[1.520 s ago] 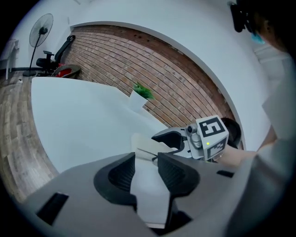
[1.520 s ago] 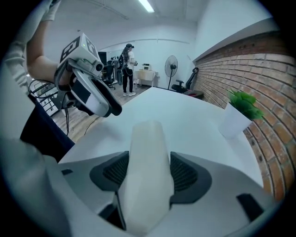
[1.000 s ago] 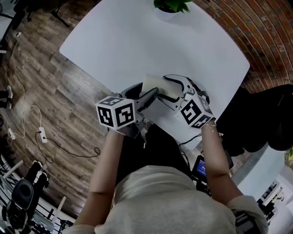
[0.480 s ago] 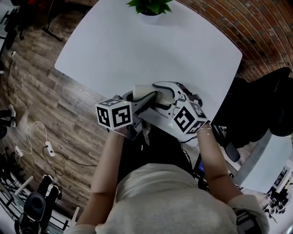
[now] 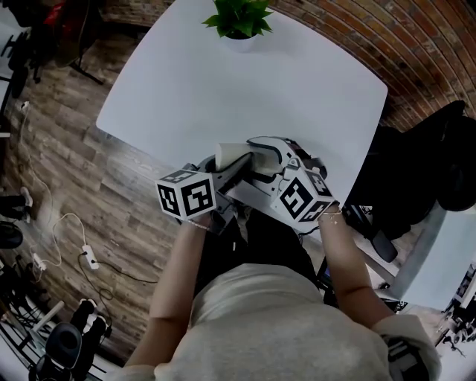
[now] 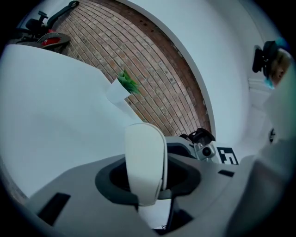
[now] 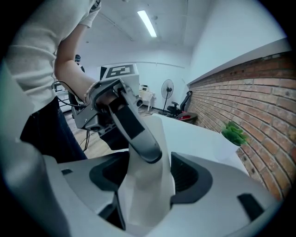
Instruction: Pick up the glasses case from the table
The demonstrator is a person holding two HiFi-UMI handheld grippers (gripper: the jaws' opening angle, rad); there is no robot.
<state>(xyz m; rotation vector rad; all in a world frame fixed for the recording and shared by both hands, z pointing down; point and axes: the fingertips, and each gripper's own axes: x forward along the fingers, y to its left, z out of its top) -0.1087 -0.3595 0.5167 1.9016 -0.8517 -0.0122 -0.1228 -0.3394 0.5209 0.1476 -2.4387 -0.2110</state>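
Note:
The white glasses case [image 5: 235, 154] hangs over the near edge of the white table [image 5: 223, 82], between both grippers. My left gripper [image 5: 238, 165] reaches it from the left. Its jaws have just been closing with the case [image 6: 145, 159] upright between them, and the pads press on it. My right gripper [image 5: 266, 151] comes from the right and is shut across the wider body of the case [image 7: 148, 194]. In the right gripper view one left finger [image 7: 136, 129] lies over the case's top. The case's underside is hidden.
A potted green plant [image 5: 238, 18] stands at the table's far edge. A brick wall [image 5: 416, 52] runs behind it. Wood floor with cables [image 5: 44, 238] lies to the left, and dark chairs or bags [image 5: 439, 171] to the right.
Both grippers have come up a little toward the camera with the case between them. The left jaws have closed in on the case.

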